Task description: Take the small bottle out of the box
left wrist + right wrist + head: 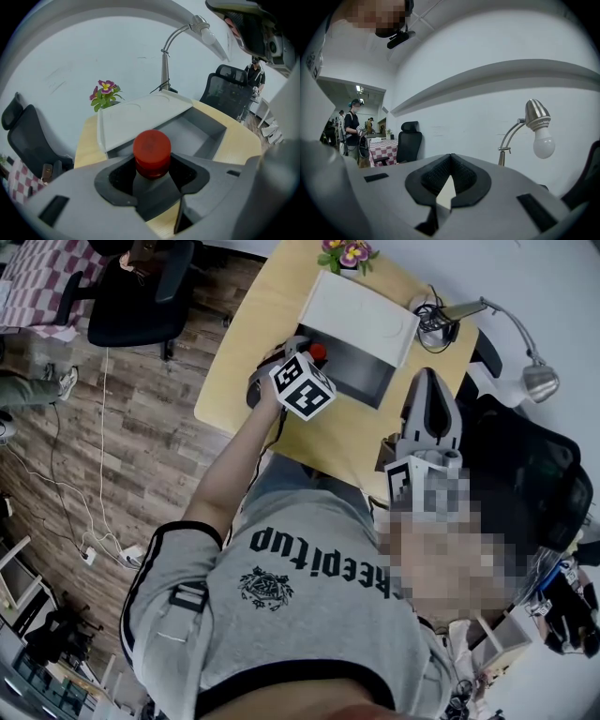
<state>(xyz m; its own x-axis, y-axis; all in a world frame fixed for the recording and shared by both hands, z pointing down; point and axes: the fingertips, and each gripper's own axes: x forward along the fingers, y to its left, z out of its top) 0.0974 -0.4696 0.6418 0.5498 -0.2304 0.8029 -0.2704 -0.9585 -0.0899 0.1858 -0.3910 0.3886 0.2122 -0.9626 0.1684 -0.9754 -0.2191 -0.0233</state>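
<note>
A small dark bottle with a red cap (152, 147) stands upright between the jaws of my left gripper (151, 163), which is shut on it just under the cap. From the head view, the red cap (319, 352) and the left gripper (305, 349) are at the near left corner of the dark grey box (361, 381). The box's white lid (361, 313) is folded back, and in the left gripper view the box (201, 136) lies behind the bottle. My right gripper (428, 381) is held up beside the box, shut and empty, and in its own view (450, 157) it faces the wall.
The box sits on a small wooden table (234, 371) with a pot of flowers (345, 253) at its far edge. A desk lamp (539, 381) and cables stand at the far right. A black office chair (534, 474) is to my right.
</note>
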